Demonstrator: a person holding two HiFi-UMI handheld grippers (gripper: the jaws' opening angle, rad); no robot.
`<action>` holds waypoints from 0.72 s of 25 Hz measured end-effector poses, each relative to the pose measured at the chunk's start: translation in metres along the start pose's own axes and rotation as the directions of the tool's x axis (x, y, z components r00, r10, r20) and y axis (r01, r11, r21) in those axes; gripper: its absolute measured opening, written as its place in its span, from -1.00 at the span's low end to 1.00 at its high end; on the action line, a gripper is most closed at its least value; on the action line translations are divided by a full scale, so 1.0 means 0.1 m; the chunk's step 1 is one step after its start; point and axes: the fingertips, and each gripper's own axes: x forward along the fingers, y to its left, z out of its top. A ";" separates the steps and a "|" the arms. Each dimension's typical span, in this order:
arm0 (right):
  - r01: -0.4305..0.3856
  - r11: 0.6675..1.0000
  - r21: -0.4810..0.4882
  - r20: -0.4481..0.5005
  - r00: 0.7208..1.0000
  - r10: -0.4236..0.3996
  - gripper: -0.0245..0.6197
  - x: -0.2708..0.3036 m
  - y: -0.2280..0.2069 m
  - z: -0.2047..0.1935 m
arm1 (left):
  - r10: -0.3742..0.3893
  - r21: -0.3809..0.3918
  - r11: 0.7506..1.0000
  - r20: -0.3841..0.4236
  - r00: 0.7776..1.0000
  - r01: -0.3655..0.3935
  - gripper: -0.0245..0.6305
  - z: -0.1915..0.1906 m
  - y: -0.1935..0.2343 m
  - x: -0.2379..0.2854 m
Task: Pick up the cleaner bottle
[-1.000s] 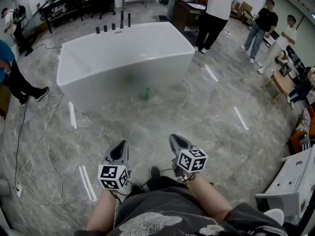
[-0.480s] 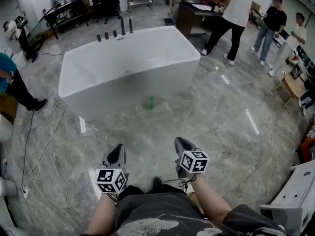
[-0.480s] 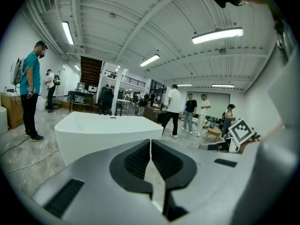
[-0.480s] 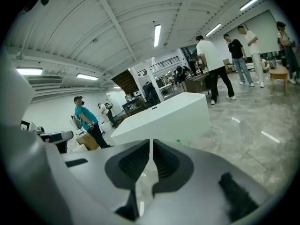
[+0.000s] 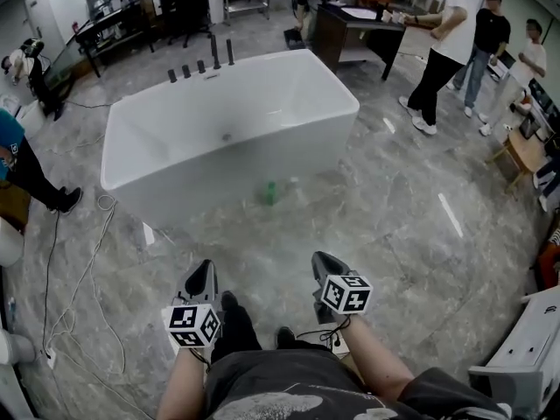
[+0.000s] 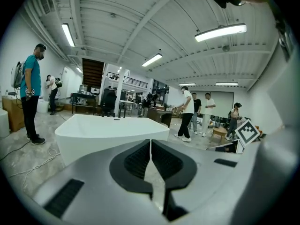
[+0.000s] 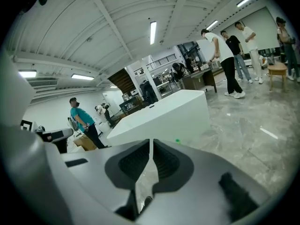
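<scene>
The cleaner bottle (image 5: pixel 269 192) is small and green. It stands on the marble floor against the front wall of a white bathtub (image 5: pixel 188 195). In the right gripper view only the bottle's green top (image 7: pixel 177 140) shows above my jaws. My left gripper (image 5: pixel 204 267) and right gripper (image 5: pixel 319 257) are held side by side over the floor, well short of the bottle, pointing toward it. The jaws of both are shut with nothing between them. The left gripper (image 6: pixel 150 142) looks at the tub (image 6: pixel 108 130); the bottle is hidden there.
Black taps (image 5: pixel 214 51) stand on the tub's far rim. Cables (image 5: pixel 74 265) trail over the floor at left. Several people stand around, one at left (image 5: pixel 17 151), others at back right (image 5: pixel 442 55). A dark desk (image 5: pixel 350 24) and a white cabinet (image 5: pixel 525 348) stand at right.
I have walked forward with both grippers, so the tub and bottle sit nearer and lower in the head view. The person in white has walked to the right.
</scene>
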 end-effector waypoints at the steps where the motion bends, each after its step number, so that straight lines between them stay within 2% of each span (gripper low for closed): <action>1: 0.010 1.000 -0.014 -0.002 1.000 -0.010 -0.81 0.07 -0.02 0.02 | -0.005 -0.010 1.000 0.004 1.000 0.005 -0.86 0.01 0.04 0.08; 9: 0.070 0.992 -0.109 -0.022 0.997 -0.073 -0.81 0.75 0.13 0.32 | -0.106 -0.043 0.994 -0.009 0.994 0.105 -0.86 0.17 0.49 0.90; 18: 0.190 0.979 -0.076 -0.011 0.981 -0.192 -0.81 1.67 0.28 0.70 | -0.185 -0.037 0.983 -0.071 0.980 0.182 -0.86 0.31 1.34 1.69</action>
